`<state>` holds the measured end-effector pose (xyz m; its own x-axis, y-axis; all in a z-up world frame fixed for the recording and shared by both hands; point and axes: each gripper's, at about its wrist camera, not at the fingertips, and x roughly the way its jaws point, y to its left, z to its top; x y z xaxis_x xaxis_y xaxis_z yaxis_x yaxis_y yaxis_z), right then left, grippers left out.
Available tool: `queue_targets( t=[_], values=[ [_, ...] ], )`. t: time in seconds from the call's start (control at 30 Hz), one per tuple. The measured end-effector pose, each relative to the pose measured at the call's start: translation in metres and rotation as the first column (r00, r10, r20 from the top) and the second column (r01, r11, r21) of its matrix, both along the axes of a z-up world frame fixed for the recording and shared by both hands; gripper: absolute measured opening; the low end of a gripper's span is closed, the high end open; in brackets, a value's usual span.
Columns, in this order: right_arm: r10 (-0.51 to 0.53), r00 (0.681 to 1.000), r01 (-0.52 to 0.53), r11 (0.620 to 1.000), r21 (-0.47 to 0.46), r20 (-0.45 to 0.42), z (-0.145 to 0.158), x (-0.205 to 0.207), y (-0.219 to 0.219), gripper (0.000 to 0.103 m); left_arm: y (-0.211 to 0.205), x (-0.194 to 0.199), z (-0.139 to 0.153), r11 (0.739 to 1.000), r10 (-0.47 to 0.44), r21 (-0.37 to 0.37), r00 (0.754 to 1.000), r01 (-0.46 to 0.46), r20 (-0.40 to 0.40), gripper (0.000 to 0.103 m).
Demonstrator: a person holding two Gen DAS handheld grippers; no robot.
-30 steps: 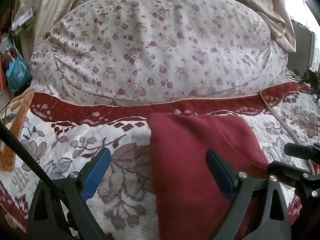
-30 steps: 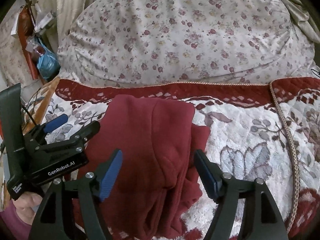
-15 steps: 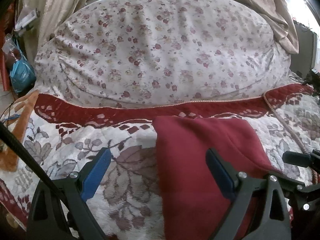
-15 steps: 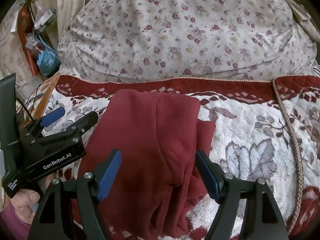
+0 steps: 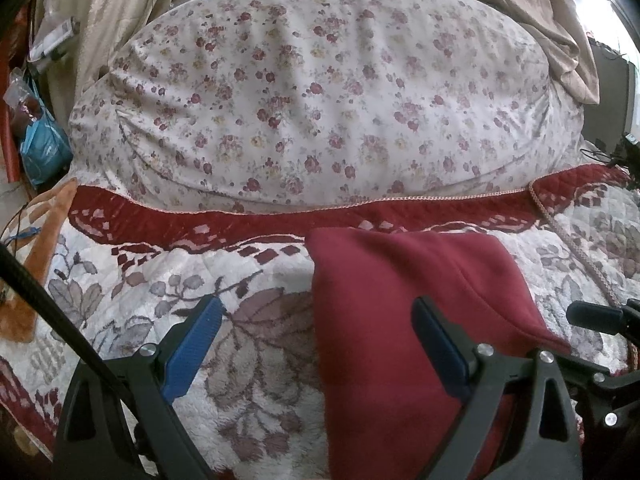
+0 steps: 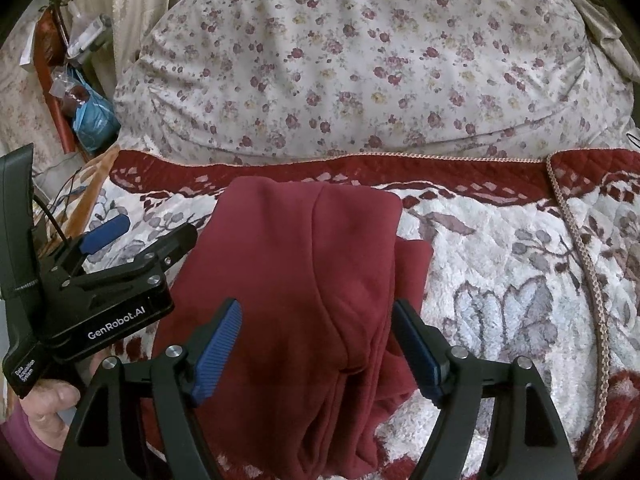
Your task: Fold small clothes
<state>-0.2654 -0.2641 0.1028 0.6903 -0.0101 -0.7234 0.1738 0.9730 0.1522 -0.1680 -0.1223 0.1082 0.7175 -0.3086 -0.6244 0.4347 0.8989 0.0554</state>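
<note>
Garment: folded red garment [image 6: 304, 280] lying on the floral quilt [image 6: 500, 280] | Right view only: left gripper [image 6: 140, 236] beside the garment (a hand [image 6: 52, 404] beneath it) | Jaws: left gripper spread; right gripper [image 6: 316, 348] spread, opening, pads clear of cloth | Hidden: garment's near edge cut off.

Black left tool [image 6: 138, 236] with blue pads, silver screws, white "GenRobot.AI" lettering, purple sleeve [image 6: 28, 444]
</note>
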Motion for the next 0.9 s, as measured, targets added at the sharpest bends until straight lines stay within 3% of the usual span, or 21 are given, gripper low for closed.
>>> queue_targets(
  t=[0.9],
  values=[
    [-0.024,0.999,0.024,1.0,0.012,-0.033,-0.0096,0.0055,0.0031,0.086,0.0011,0.005,-0.0059,1.0,-0.002,-0.006,0.999,0.002,-0.034,0.095]
  ],
)
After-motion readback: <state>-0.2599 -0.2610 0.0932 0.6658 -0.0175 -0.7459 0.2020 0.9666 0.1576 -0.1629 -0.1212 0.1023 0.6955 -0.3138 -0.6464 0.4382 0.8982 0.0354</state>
